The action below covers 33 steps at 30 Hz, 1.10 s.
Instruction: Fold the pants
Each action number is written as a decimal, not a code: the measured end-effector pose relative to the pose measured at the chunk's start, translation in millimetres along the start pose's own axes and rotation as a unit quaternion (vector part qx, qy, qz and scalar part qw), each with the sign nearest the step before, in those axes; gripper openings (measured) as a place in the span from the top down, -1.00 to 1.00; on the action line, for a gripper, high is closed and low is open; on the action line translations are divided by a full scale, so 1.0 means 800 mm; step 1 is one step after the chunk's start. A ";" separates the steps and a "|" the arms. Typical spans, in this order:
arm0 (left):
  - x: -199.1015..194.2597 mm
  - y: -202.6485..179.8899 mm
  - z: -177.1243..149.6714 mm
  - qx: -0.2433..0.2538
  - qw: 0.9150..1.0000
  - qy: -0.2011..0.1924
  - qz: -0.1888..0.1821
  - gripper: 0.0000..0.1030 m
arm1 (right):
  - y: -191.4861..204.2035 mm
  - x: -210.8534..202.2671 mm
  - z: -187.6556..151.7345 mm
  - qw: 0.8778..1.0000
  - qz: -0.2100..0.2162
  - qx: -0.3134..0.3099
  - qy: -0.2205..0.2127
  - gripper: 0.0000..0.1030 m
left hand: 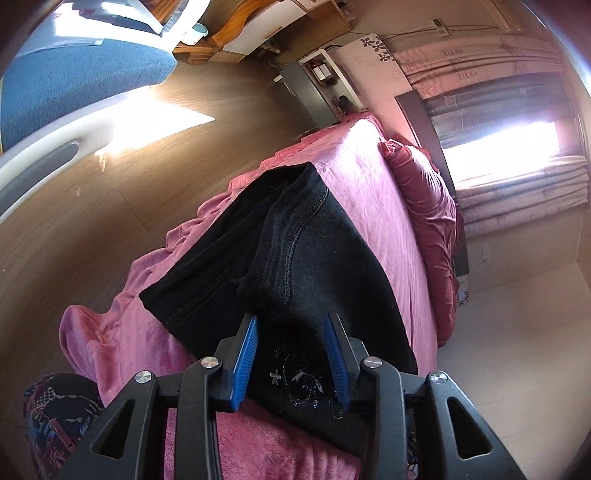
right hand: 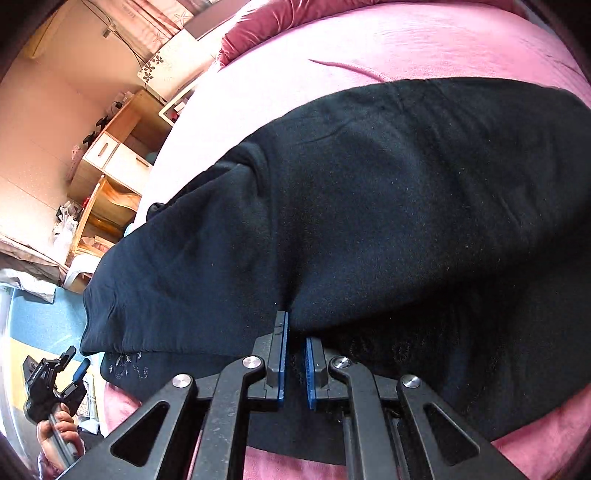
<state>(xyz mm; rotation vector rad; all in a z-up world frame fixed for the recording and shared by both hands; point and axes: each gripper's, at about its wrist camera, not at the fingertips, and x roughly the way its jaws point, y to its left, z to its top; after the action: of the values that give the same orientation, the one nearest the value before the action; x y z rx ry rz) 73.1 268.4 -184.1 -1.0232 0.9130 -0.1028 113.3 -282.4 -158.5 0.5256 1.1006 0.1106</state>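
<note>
Now we see black pants [right hand: 369, 203] on the bed [right hand: 369, 48]; left hand-held gripper [left hand: 291, 354] released over them, right hand-held gripper [right hand: 295, 354] pinching their fabric

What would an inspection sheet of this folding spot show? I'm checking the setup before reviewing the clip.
Surface: bed under a pink blanket, rumpled along the floor-side edge.
Job's things: black pants folded over on the blanket; embroidered motif near the left gripper.
Clutter: dark red pillow by the headboard.
Grippers: left gripper open, pants between its pads but not pinched; right gripper shut on a fold of the pants.
Cables: wires along the wall.
Surroundings: wooden floor, wooden shelf unit, curtained window.
</note>
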 end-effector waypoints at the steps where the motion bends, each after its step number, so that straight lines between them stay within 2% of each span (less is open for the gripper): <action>1: 0.001 -0.001 0.002 0.000 1.000 0.002 0.005 0.23 | 0.000 -0.002 0.000 1.000 -0.001 -0.003 -0.001 0.84; 4: 0.007 -0.005 0.011 0.000 1.000 0.001 0.017 0.28 | 0.003 -0.010 0.005 1.000 0.003 -0.005 -0.007 0.84; 5: 0.009 -0.007 0.014 0.001 1.000 0.000 0.026 0.38 | 0.007 -0.014 0.005 1.000 0.006 -0.005 -0.011 0.84; 6: 0.011 -0.010 0.018 0.002 1.000 0.000 0.022 0.59 | 0.008 -0.020 0.006 1.000 0.009 -0.006 -0.016 0.84; 9: 0.007 -0.027 0.030 0.028 0.999 -0.014 0.028 0.80 | 0.019 -0.040 0.013 0.999 0.019 -0.011 -0.032 0.84; 14: -0.018 -0.039 0.042 0.051 0.998 -0.030 0.016 0.85 | 0.016 -0.077 0.003 0.998 0.040 -0.016 -0.049 0.84; 17: -0.019 -0.029 0.036 0.079 0.995 -0.014 0.054 0.85 | 0.015 -0.071 -0.020 0.999 0.036 -0.024 -0.028 0.84; 20: -0.013 -0.009 0.026 0.078 0.993 0.005 0.083 0.85 | 0.011 -0.052 -0.041 0.999 0.019 -0.025 0.002 0.84; 24: -0.012 0.007 0.016 0.070 0.993 0.013 0.099 0.85 | 0.005 -0.044 -0.056 1.000 0.013 -0.017 0.013 0.84; 33: -0.008 0.016 0.010 0.072 0.988 0.022 0.132 0.85 | 0.011 -0.033 -0.067 0.998 -0.004 -0.049 0.030 0.85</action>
<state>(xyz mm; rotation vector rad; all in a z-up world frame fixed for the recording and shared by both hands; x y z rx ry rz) 70.1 283.9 -188.4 -0.7615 1.0586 0.0310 55.8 -264.8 -150.9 0.4318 1.1489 0.1736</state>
